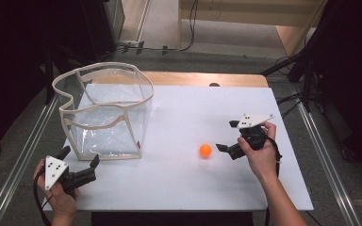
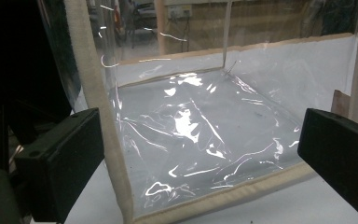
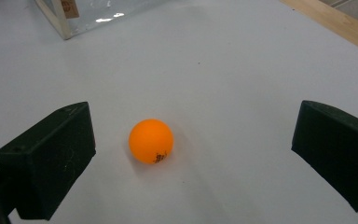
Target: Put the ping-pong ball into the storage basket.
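Observation:
An orange ball lies on the white tabletop, right of centre. My right gripper is open just right of the ball and points at it. In the right gripper view the ball sits on the table ahead of the right gripper, slightly left of centre and touching neither jaw. A clear plastic box with beige fabric trim stands open-topped at the left. My left gripper is open at the box's near left corner. In the left gripper view the box's trim rises just past the left gripper.
A wooden table edge shows beyond the white top. Metal rails run along both sides. A corner of the clear box stands at the top left of the right gripper view. Bare white surface lies between the box and the ball.

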Demonstrator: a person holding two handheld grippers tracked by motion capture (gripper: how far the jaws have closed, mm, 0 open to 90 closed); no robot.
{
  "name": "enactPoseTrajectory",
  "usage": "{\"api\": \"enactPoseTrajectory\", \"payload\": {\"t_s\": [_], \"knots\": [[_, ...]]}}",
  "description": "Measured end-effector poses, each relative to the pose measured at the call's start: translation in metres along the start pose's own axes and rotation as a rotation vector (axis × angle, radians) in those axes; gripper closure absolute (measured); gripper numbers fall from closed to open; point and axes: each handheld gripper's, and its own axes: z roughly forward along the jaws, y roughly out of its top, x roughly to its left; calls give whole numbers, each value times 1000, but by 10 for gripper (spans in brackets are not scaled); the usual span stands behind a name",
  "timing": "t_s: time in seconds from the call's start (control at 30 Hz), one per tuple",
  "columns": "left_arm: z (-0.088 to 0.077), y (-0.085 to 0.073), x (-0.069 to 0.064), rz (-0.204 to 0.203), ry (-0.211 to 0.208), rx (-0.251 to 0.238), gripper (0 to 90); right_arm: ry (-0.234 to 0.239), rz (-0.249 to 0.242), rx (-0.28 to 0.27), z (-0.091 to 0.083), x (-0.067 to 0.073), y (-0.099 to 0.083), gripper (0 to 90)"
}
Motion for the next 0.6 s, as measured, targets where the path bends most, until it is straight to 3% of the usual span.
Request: {"api": "enactPoseTrajectory", "payload": {"t_s": [0.6], "knots": [[0, 0, 0, 1, -3, -3, 9, 47, -22, 67, 16, 4, 10, 0]]}}
